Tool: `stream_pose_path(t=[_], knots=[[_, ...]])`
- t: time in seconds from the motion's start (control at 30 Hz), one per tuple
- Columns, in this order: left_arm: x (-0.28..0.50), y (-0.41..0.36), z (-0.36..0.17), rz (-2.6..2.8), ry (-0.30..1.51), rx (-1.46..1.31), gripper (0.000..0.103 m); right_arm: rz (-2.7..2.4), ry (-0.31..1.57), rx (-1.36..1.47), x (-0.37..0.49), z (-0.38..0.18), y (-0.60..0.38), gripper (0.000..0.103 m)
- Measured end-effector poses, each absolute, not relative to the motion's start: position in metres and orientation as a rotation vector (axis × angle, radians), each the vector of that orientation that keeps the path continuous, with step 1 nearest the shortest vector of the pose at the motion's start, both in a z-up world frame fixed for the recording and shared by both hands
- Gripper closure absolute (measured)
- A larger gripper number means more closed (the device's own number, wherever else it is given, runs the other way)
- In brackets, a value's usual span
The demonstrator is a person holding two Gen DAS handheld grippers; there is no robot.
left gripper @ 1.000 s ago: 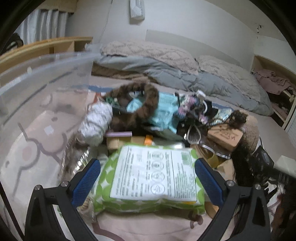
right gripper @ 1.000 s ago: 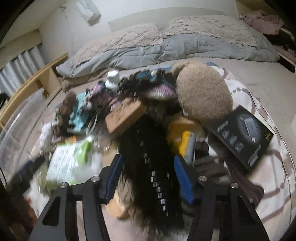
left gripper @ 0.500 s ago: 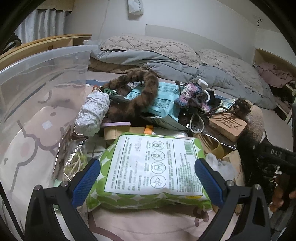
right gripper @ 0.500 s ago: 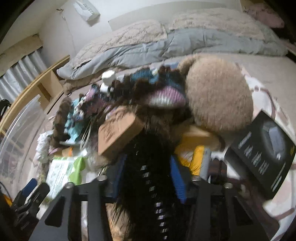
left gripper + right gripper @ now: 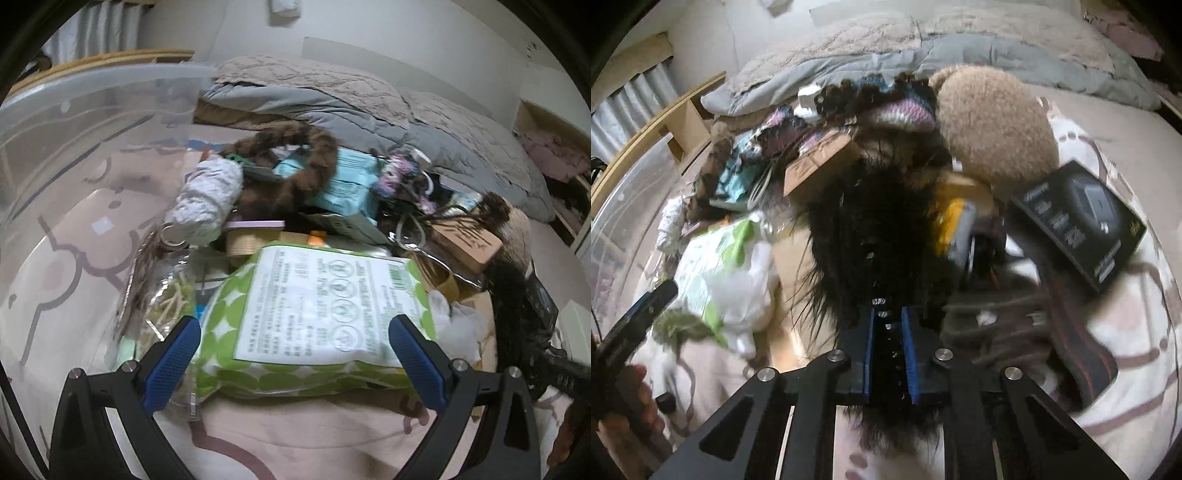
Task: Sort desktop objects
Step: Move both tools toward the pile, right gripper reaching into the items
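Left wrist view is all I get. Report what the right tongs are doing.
Observer: The right tongs are shut on the black studded fur strip.
Operator: Name what lies just right of that strip.
Observer: A yellow object, partly buried in the pile.
Operator: Go further right.
Observer: A black product box lies flat on the bedding, with a device pictured on its lid.
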State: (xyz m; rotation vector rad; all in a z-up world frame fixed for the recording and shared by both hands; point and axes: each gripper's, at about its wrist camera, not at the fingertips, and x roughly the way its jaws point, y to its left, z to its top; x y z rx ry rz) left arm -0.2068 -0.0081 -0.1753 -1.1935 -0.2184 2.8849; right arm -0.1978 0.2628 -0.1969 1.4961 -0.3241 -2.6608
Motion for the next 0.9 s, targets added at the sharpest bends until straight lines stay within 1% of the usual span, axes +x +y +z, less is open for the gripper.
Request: stream_pose_path(t=[0.13,0.2,0.27,0.4,0.53,0.57,0.77,0.9], knots=[[-0.21,-0.02,-0.176,2.879,-0.295,-1.204,0.001,-2.624,-0.376,1.54,-0.186,-0.201,0.265,0.088],[-0.212,-0.021,-0.176,2.876,-0.316,-1.2,0.001,-2.633,-0.461,1.438,-0.181,-0.19,0.27,0.088],[-0.214,-0.02,-0.177,2.876,-0.321,-1.207,0.001,-2.68,-0.493,1.333,-0.184,-0.174,0.273,0.088],[-0.217,-0.014,-0.182,2.864,-0.281,-1.229,0.001,-2.745,-0.515,1.238,-0.215,-0.155,0.273,0.088],[-0.215,-0.001,-0.19,2.876,-0.13,-1.257,0.001,-2.758,-0.545,1.22,-0.247,-0.155,0.277,0.088],[-0.214,0.001,-0.191,2.875,-0.12,-1.251,0.001,-2.753,-0.551,1.216,-0.254,-0.157,0.28,0.088],[-0.214,0.0,-0.194,2.836,-0.161,-1.265,0.001,-2.687,-0.597,1.272,-0.281,-0.178,0.276,0.088],[-0.215,0.0,-0.194,2.834,-0.169,-1.268,0.001,-2.703,-0.51,1.277,-0.265,-0.17,0.273,0.088]])
